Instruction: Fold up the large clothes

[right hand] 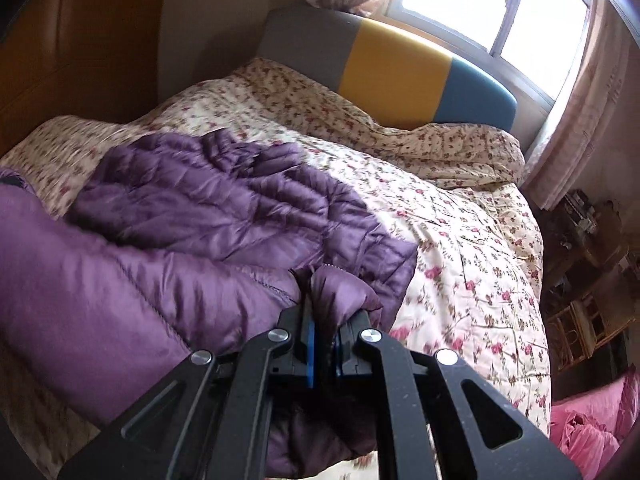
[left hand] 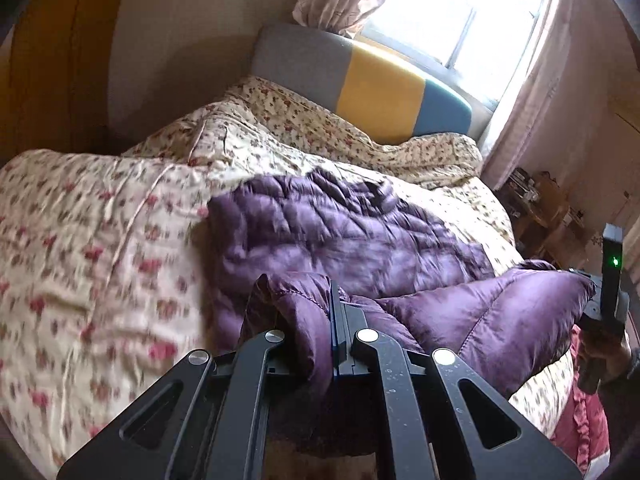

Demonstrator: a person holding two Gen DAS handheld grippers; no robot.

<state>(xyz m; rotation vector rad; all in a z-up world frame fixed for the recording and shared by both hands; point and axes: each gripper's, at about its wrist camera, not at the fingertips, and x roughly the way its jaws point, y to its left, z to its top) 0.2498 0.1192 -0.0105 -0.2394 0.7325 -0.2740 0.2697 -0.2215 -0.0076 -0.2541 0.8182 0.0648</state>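
The quilted purple puffer jacket (left hand: 340,232) lies across the floral-quilted bed (left hand: 100,240). The left gripper (left hand: 336,320) and right gripper (right hand: 325,320) each pinch a near corner, seemingly mid-fold; blur obscures whether sleeves are tucked, so most folding probably remains.

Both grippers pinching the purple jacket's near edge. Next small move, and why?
Probably carry the edge forward over the jacket toward the headboard. Left gripper and right gripper each clamp a near corner, and the rest lies flat on the bed.
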